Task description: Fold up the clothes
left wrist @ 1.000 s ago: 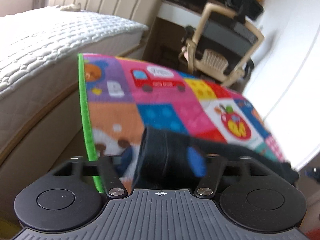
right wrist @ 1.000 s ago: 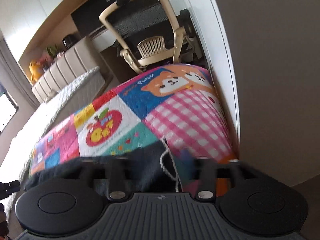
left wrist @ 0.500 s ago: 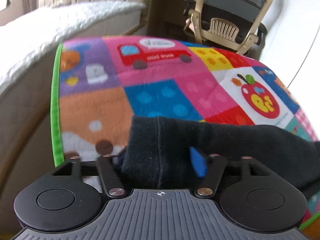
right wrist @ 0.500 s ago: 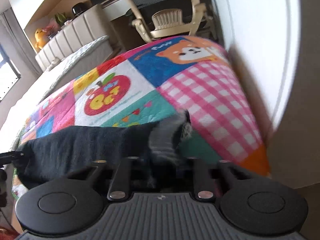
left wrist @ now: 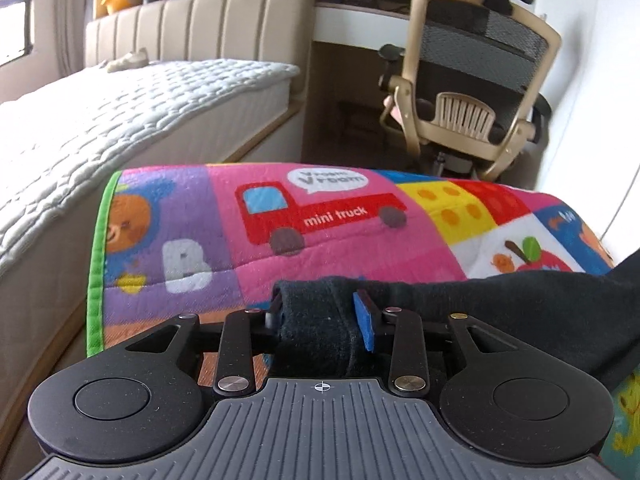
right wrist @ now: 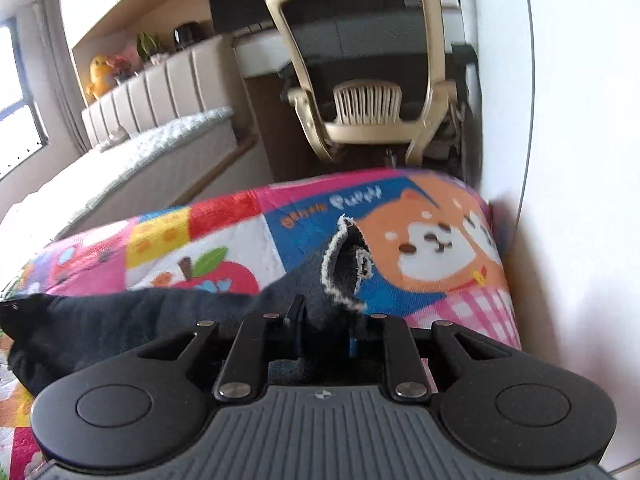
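One dark garment (left wrist: 520, 304) is stretched across the near part of one patchwork play mat (left wrist: 320, 216), with the one bed (left wrist: 120, 96) to the left and the one office chair (left wrist: 472, 80) at the far side. The left gripper (left wrist: 320, 312), its jaws just closed, is clamped on one bunched end; the right gripper (right wrist: 324, 328), narrow too, is pinched on the frayed end (right wrist: 344, 264). For a clean fold, both ends are best kept level and taut, and carried over together. Two grippers are counted.

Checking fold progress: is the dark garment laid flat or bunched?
Bunched: the dark garment humps between both grippers, its frayed end sticking up.
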`<state>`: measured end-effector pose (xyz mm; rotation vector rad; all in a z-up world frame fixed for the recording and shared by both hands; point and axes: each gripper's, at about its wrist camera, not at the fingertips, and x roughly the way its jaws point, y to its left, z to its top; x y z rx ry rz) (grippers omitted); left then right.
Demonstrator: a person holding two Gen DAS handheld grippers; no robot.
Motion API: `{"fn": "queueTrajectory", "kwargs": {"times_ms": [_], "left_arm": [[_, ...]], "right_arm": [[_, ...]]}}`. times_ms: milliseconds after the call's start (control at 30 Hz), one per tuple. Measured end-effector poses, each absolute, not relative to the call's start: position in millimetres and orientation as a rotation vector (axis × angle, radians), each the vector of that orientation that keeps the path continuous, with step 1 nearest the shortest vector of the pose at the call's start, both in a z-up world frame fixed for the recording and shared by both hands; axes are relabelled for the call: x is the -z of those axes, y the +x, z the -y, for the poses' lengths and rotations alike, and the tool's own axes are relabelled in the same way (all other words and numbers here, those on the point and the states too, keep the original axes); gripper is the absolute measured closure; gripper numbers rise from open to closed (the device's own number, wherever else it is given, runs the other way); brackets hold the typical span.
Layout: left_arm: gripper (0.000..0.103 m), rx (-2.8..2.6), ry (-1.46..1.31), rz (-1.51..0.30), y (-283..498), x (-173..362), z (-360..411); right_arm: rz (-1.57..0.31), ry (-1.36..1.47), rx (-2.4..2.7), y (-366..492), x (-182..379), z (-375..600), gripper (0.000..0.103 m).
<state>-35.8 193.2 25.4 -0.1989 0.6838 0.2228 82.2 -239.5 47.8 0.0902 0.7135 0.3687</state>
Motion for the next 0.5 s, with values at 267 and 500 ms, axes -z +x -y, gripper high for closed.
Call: {"fn": "queueTrajectory", "kwargs": {"times_ms": [267, 500], "left_arm": [[0.041, -0.231, -0.399, -0.684, -73, -33, -214], [0.037, -0.21, -0.462, -0.726, -69, -23, -213]], "right_arm": [[-0.69, 0.332, -0.303, 57, -51, 283, 0.07], [-0.732, 0.495, -0.275, 51, -33, 279, 0.069]]}}
